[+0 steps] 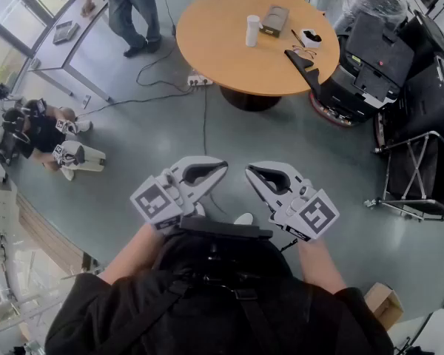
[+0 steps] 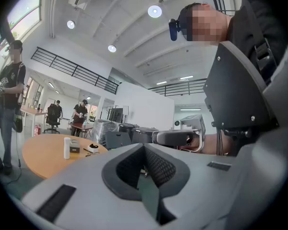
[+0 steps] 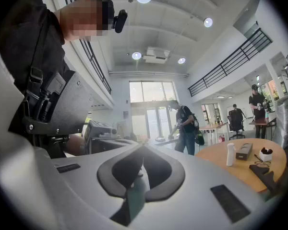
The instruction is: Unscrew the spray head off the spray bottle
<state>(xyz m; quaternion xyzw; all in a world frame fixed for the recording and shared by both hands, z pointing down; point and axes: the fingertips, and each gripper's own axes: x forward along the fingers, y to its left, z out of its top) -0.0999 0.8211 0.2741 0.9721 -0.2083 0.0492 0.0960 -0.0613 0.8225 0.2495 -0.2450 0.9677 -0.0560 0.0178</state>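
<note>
The left gripper [image 1: 222,166] and right gripper [image 1: 249,171] are closed together, nothing held. The spray bottle [image 1: 252,30], upper centre, is judged light and slick, best clamped by the body and twisted at the head.

Left gripper [image 1: 220,166] and right gripper [image 1: 250,171] held side by side over grey floor [image 1: 133,176], jaws together; white spray bottle [image 1: 252,30] upright on round wooden table [image 1: 222,58], well apart.

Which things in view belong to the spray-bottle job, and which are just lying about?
For the job: white bottle on the round table, probably the spray bottle; left gripper, right gripper, jaws shut, empty.
Lying about: grey box, white round object and black tool on that table; power strip on the floor.
</note>
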